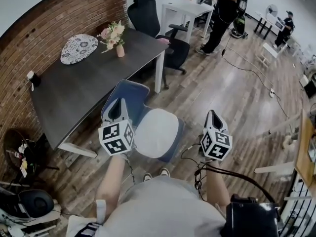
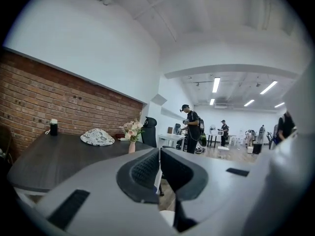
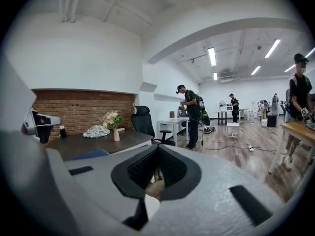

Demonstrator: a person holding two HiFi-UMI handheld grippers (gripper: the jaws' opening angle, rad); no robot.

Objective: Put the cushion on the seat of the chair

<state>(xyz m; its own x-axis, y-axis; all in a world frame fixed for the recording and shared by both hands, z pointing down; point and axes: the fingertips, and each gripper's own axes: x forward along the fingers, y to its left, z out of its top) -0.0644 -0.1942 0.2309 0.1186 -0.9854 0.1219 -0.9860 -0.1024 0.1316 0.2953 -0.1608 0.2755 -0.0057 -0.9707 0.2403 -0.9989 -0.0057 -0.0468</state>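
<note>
The cushion (image 1: 157, 132) lay on the seat of the chair (image 1: 136, 95), which stood before the tabletop (image 1: 84, 93). On the tabletop stood a vase (image 1: 120, 50), with a pad (image 1: 79, 48) to its left. An office chair (image 1: 148, 14) stood behind.

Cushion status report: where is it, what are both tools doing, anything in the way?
Left tool shut, empty; right tool shut, empty. White cushion lying on the seat of the blue chair. Nothing on top of it; dark desk just behind chair.

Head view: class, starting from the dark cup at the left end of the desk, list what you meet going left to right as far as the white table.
cup → patterned pad → vase of flowers → black office chair → white table
</note>
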